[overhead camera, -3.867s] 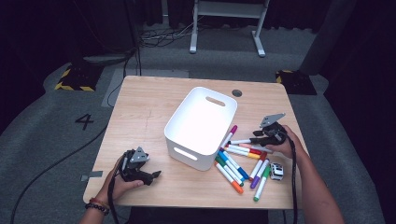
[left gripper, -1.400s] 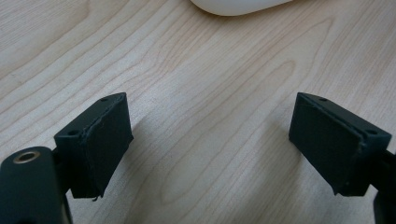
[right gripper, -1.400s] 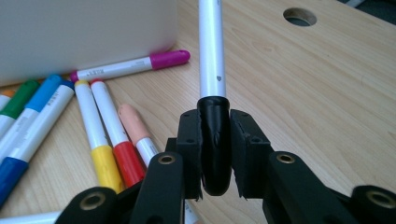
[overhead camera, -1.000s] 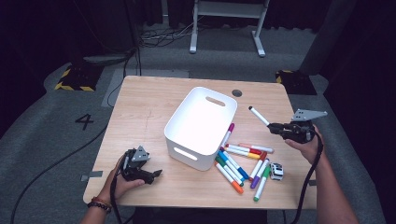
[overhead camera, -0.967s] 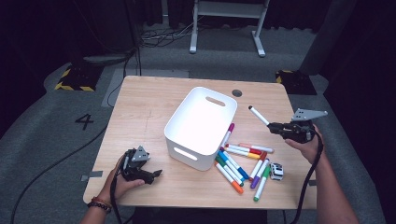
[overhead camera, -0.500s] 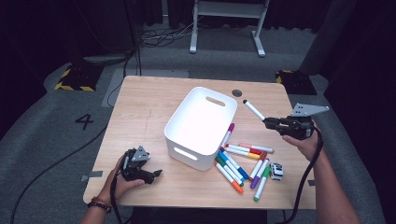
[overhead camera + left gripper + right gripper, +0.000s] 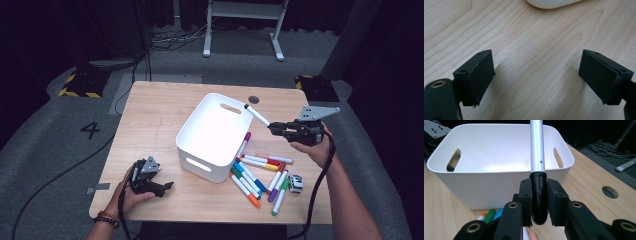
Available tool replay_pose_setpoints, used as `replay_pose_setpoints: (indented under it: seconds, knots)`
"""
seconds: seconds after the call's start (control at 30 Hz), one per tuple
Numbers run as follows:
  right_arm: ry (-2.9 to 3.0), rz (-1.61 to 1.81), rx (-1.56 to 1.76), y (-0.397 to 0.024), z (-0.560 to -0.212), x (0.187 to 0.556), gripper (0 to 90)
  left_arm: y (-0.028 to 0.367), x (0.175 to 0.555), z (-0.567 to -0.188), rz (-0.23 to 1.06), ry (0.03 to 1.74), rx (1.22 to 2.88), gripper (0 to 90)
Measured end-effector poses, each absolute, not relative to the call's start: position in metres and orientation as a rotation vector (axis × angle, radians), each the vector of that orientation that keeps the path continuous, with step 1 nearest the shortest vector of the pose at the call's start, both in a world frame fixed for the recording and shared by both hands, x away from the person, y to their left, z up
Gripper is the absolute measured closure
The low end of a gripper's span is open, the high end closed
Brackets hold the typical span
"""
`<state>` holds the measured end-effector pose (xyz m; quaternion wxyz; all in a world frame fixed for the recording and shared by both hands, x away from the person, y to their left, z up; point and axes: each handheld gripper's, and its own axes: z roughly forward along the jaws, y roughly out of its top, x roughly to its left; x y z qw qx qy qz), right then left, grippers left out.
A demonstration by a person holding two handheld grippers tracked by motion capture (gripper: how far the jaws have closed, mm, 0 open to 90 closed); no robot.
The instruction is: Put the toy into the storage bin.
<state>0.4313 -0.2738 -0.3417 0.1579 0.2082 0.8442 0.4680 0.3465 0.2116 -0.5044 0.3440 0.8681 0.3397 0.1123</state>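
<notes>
My right gripper [image 7: 276,128] [image 7: 539,195] is shut on the black cap of a white marker [image 7: 257,115] [image 7: 537,150]. The marker slants up and left, its tip over the right rim of the white bin [image 7: 197,140] [image 7: 499,190]. The bin looks empty inside. Several coloured markers [image 7: 252,175] lie on the table to the right of the bin, below the right gripper. At the front left of the table my left gripper [image 7: 167,187] [image 7: 534,77] rests in a hand, open, with bare wood between its pads.
The wooden table [image 7: 160,120] has a round cable hole [image 7: 254,99] behind the bin. A small black and white object [image 7: 296,183] lies by the markers. A white desk frame [image 7: 245,25] stands on the floor beyond, with cables and a floor mark "4" [image 7: 91,130].
My right gripper has lifted the white marker from the pile and carried it left and up, toward the bin's right rim. The left gripper has stayed put.
</notes>
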Motion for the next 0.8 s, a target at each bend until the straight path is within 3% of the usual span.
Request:
replay_pose_setpoints:
  seconds: [0.8]
  knots:
    - [2.542, 1.316, 0.45, -0.184, -0.335, 0.434, 75.2, 0.212, 0.346, -0.505, 0.292, 0.883, 2.254, 13.3]
